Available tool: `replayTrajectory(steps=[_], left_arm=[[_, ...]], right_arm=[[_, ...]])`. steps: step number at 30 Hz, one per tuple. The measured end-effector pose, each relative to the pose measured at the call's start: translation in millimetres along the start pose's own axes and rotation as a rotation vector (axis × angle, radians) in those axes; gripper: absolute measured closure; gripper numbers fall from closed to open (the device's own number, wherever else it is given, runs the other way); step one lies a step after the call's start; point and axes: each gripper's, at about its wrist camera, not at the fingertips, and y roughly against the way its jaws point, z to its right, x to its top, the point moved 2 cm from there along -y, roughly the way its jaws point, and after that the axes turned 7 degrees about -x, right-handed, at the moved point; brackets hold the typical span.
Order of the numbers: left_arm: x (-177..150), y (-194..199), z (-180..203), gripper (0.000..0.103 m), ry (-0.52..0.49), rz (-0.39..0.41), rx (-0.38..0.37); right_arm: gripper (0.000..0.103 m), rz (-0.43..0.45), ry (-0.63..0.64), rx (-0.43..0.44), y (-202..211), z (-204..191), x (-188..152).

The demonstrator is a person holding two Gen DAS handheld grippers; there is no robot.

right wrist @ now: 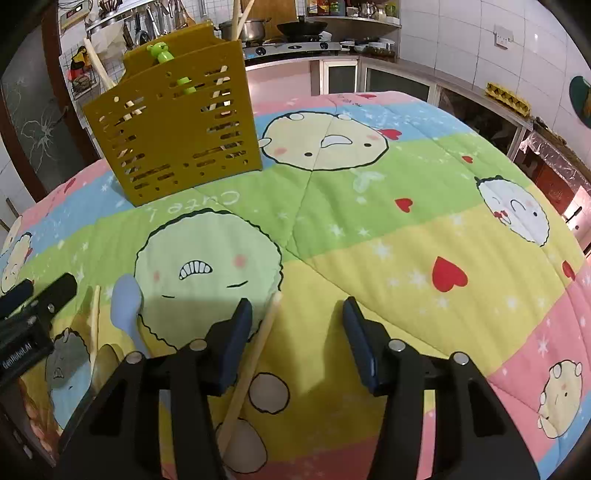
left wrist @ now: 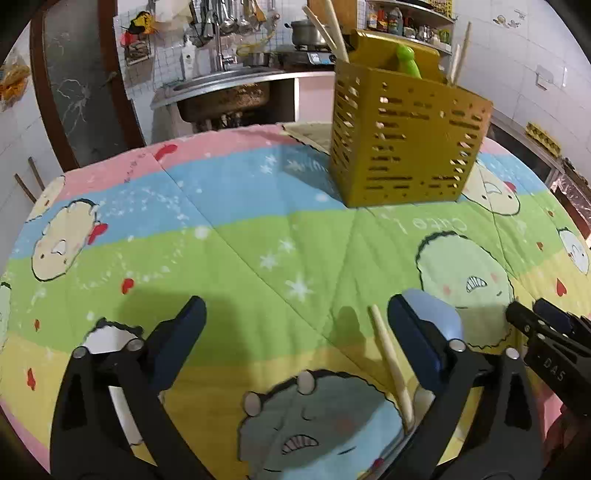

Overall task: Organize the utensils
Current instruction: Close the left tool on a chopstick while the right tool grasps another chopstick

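1. While both grippers hover low over the quilt (right wrist: 369,177), the yellow slotted holder (left wrist: 406,144) stands upright on it at the far side, well apart from both.
2. Left gripper (left wrist: 295,332): jaws spread wide, grasping nothing.
3. Right gripper (right wrist: 297,325): jaws spread wide, grasping nothing.
4. Holder contents: wooden sticks (left wrist: 334,31) and a green-handled utensil (left wrist: 408,61) rise above its rim.
5. Loose items lie on the quilt on the near side of the holder, well apart from it:
   - A wooden spoon (left wrist: 389,360) lies between the left gripper's fingers, just beside its right finger (left wrist: 417,339).
   - A pale blue spoon (right wrist: 125,299) lies beside that same finger, on its outer side.
   - A wooden stick (right wrist: 255,354) lies between the right gripper's fingers, close to its left finger (right wrist: 232,339). Contact cannot be told.
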Motion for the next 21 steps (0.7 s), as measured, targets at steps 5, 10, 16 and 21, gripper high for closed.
replayTrajectory(steps=[5,10,16,21], left_arm=[[-6.7,-8.0,6.8,0.023,0.007,-0.044,-0.032],[-11.2,-16.3,16.1,0.039,0.026,-0.085,-0.061],[-7.1,-18.6,26.0,0.069,0.028,-0.115,-0.08],[-6.0,-22.5,36.8,0.075,0.004,-0.132,-0.057]], right_arm=[[0.053,0.004,0.003,0.001,0.7,-0.5,-0.8],[0.06,-0.019,-0.005,-0.009,-1.6,-5.0,1.8],[0.087,-0.03,-0.004,-0.005,-6.7,-13.7,5.6],[0.092,-0.022,-0.006,0.011,-7.5,-13.1,6.6]])
